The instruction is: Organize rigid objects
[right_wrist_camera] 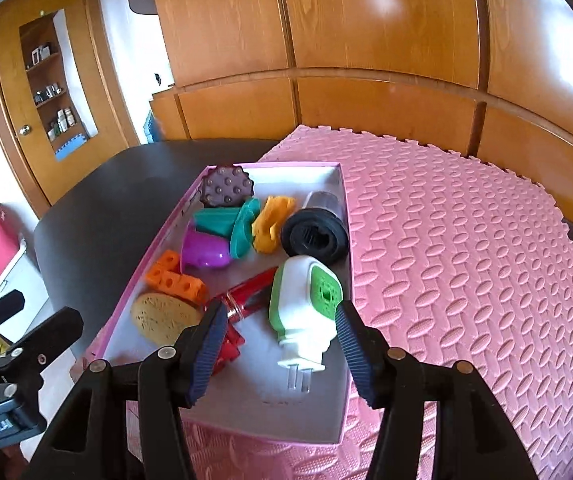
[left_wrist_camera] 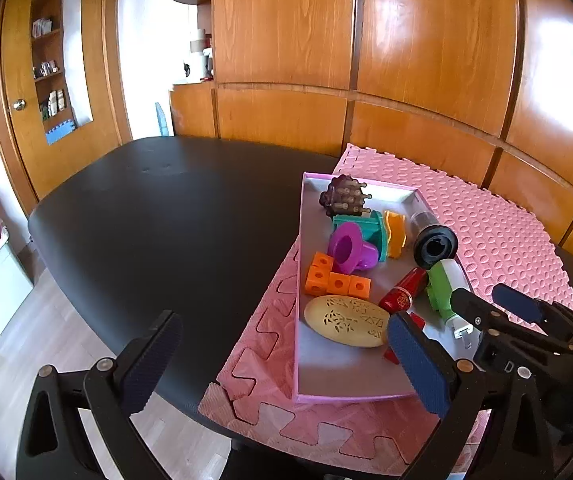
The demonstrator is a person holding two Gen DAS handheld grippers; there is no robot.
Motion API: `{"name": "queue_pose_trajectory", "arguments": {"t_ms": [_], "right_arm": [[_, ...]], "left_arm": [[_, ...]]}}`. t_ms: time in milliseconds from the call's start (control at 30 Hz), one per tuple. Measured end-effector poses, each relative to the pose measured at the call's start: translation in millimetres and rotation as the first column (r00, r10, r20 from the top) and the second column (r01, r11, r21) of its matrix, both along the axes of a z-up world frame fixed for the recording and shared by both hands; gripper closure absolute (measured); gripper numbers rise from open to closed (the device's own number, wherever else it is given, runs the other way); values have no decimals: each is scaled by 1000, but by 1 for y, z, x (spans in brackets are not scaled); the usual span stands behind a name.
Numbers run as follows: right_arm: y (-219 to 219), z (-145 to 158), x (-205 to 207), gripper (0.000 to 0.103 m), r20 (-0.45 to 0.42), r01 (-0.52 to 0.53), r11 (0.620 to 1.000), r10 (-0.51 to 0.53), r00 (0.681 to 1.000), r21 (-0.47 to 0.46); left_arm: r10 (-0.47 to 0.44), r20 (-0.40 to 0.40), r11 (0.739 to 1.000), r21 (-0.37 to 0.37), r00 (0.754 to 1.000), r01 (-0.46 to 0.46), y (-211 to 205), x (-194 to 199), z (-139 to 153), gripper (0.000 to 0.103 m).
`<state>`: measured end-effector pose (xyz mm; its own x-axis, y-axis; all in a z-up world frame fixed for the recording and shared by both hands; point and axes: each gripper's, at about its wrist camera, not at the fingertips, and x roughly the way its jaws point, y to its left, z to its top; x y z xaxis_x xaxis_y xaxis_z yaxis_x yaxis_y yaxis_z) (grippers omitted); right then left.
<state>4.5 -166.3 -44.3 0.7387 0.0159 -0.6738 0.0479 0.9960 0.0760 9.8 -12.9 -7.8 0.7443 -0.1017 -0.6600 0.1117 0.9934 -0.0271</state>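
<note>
A shallow pink-rimmed box [right_wrist_camera: 246,416] lies on a pink foam mat [right_wrist_camera: 466,264]. It holds a white and green plug-in device [right_wrist_camera: 306,312], a red tube [right_wrist_camera: 252,292], a tan oval disc [right_wrist_camera: 164,316], orange cubes [right_wrist_camera: 176,276], a purple cup [right_wrist_camera: 204,252], a teal piece [right_wrist_camera: 232,224], a yellow piece [right_wrist_camera: 272,222], a black cylinder [right_wrist_camera: 314,236] and a brown studded ball [right_wrist_camera: 226,186]. My right gripper [right_wrist_camera: 282,356] is open, its jaws either side of the plug-in device without touching it. My left gripper [left_wrist_camera: 282,364] is open and empty at the box's [left_wrist_camera: 350,392] near left edge.
The mat [left_wrist_camera: 498,236] lies on a black round table [left_wrist_camera: 146,216]. Wooden panelled cabinets [left_wrist_camera: 366,60] stand behind it. A door with a shelf niche [left_wrist_camera: 54,60] is at the far left. The right gripper [left_wrist_camera: 482,308] shows in the left wrist view.
</note>
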Motion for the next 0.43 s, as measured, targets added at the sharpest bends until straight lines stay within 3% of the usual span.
{"name": "queue_pose_trajectory", "arguments": {"t_ms": [433], "right_arm": [[12, 5, -7, 46, 26, -24, 999, 25, 999, -28]], "left_arm": [[11, 24, 999, 41, 1000, -12, -3, -7, 2, 0]]}}
